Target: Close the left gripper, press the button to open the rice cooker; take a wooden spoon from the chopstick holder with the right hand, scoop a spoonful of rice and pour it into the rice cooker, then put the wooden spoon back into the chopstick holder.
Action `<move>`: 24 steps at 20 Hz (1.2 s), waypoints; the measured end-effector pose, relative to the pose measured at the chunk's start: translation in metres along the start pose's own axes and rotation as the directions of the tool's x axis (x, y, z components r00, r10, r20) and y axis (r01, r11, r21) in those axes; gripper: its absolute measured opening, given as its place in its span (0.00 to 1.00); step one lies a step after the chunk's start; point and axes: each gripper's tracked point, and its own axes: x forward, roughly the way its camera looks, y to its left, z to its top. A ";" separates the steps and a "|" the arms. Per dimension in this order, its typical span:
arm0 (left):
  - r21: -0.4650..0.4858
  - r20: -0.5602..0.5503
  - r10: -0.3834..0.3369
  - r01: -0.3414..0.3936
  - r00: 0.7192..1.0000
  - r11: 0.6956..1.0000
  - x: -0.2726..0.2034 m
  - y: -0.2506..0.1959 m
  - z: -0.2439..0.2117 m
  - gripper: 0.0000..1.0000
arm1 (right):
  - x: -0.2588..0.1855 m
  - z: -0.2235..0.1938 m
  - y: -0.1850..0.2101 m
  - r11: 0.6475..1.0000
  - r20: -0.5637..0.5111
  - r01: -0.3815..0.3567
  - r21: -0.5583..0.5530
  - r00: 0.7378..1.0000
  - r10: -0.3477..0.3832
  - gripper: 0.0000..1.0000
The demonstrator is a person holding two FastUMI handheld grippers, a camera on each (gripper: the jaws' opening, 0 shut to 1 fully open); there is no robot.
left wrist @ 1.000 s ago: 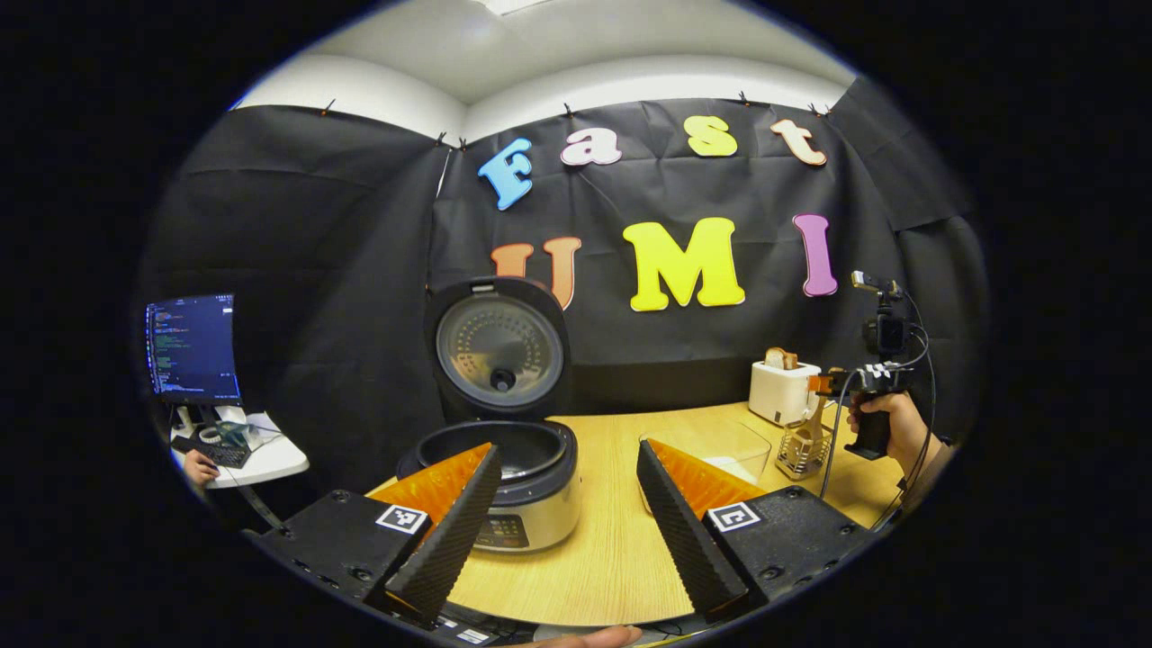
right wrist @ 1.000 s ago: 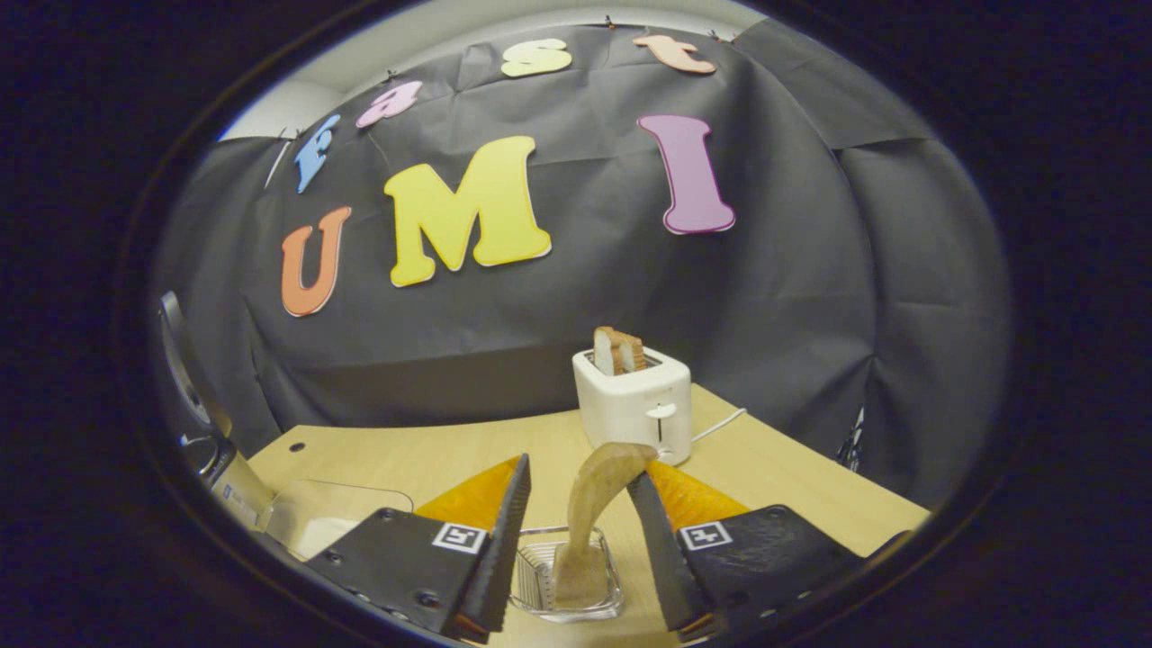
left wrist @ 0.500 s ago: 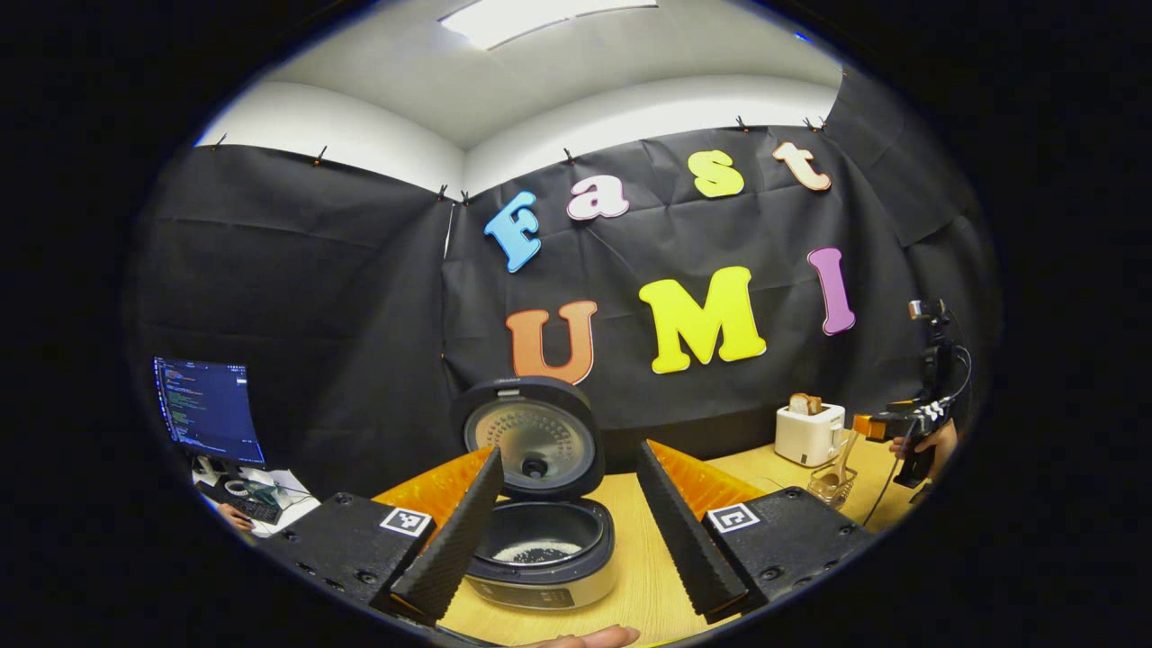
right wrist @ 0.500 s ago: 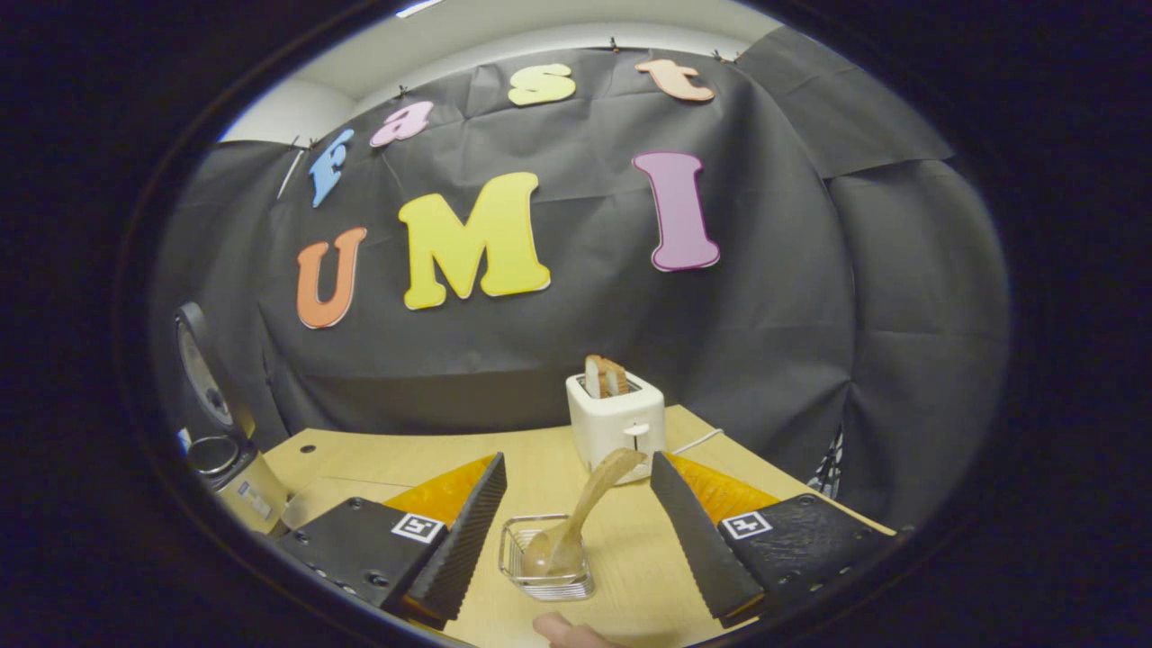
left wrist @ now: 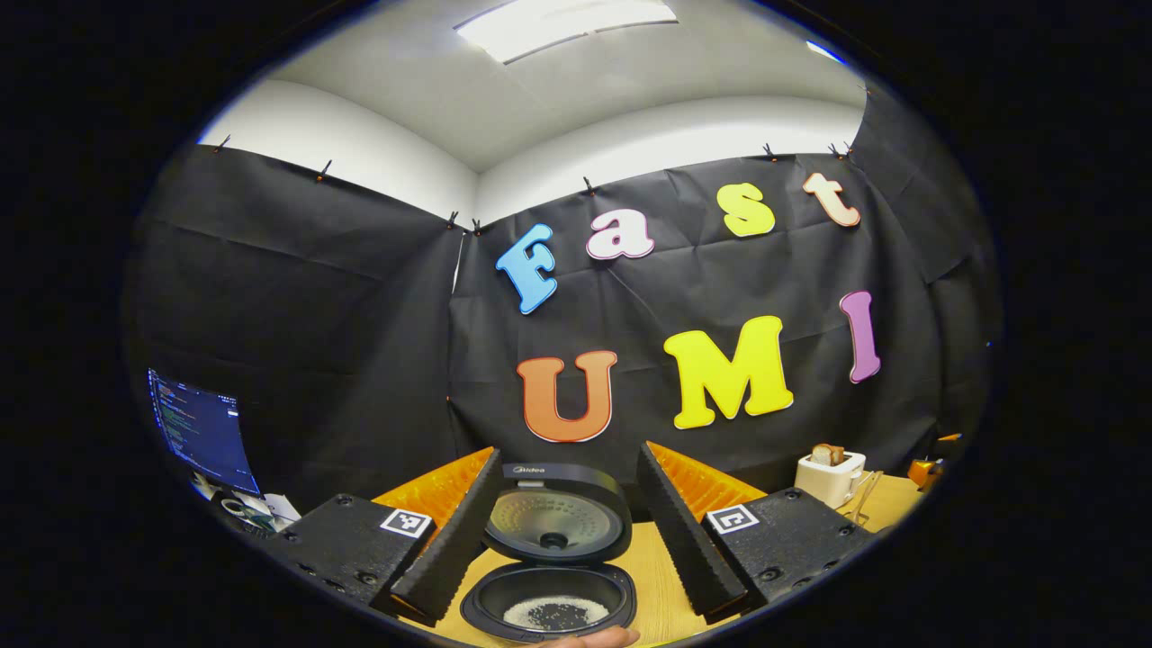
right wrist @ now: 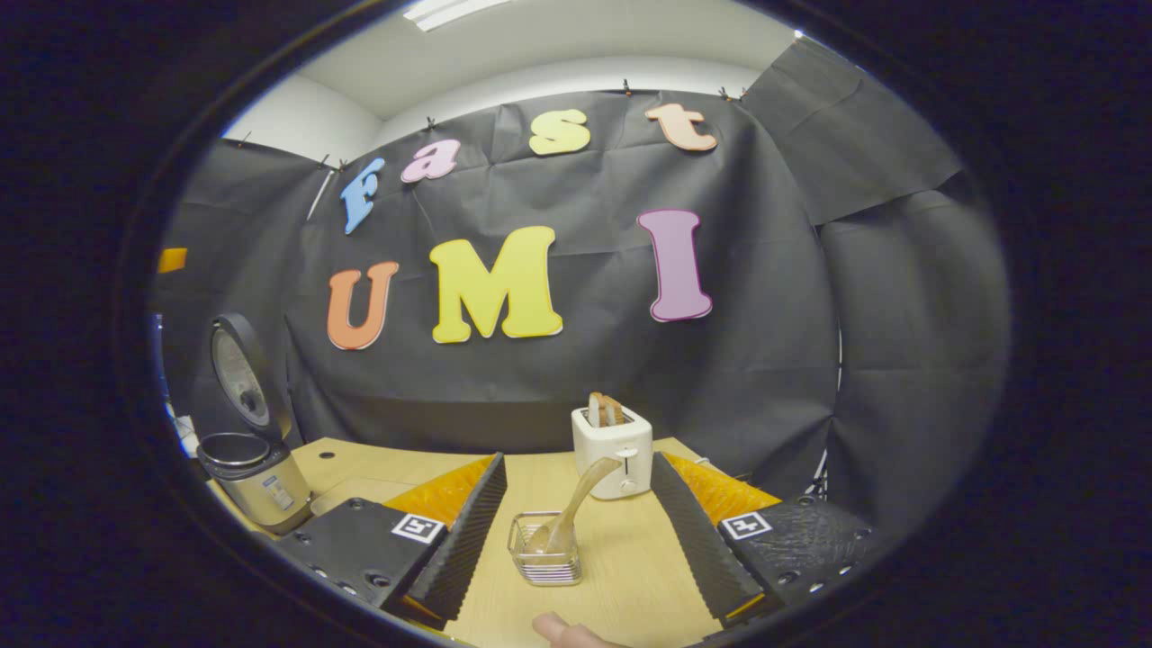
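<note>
Rice cooker (left wrist: 551,576) at 6 o'clock in the left gripper view, lid raised, a thin layer of rice on the pot floor; wooden spoon (right wrist: 569,513) standing bowl-down in the chopstick holder (right wrist: 543,560) at 6 o'clock in the right gripper view, handle leaning toward 1 o'clock; opening, scooping, pouring and return all appear done, so nothing seems left; left gripper (left wrist: 558,531) spread wide, empty, framing the lid without contact; right gripper (right wrist: 576,531) likewise wide, empty, the holder lying between its fingers but apart from both; toaster (right wrist: 612,454) beyond; table (right wrist: 630,585) beneath; whether a rice bowl stands nearby cannot be told.
</note>
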 end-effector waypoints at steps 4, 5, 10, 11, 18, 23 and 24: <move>0.016 0.009 0.034 -0.034 0.999 0.999 0.059 0.013 0.001 0.94 | -0.016 -0.013 0.001 1.000 -0.002 -0.025 -0.012 1.000 0.025 0.92; 0.012 -0.006 0.050 -0.050 0.999 0.999 0.076 0.020 -0.006 0.94 | -0.018 -0.017 0.001 0.999 -0.004 -0.032 -0.014 0.999 0.032 0.91; 0.009 -0.060 0.073 -0.073 0.996 0.997 0.158 0.033 -0.034 0.95 | -0.018 -0.039 -0.003 0.999 -0.032 -0.045 -0.007 0.999 0.045 0.92; -0.006 -0.083 0.069 -0.070 0.994 0.998 0.171 0.034 -0.043 0.95 | -0.018 -0.041 -0.001 0.998 -0.041 -0.058 -0.002 0.998 0.057 0.91; -0.068 -0.164 0.015 -0.026 0.986 0.997 0.212 0.023 -0.085 0.95 | -0.011 -0.037 0.006 0.995 -0.033 -0.093 0.019 0.995 0.094 0.91; -0.073 -0.260 0.009 -0.028 0.966 0.997 0.221 0.029 -0.119 0.95 | -0.011 -0.036 0.020 0.993 -0.038 -0.118 -0.002 0.992 0.118 0.91; -0.051 -0.260 0.021 -0.035 0.965 0.998 0.219 0.032 -0.120 0.95 | -0.014 -0.035 0.021 0.992 -0.036 -0.125 -0.001 0.992 0.125 0.91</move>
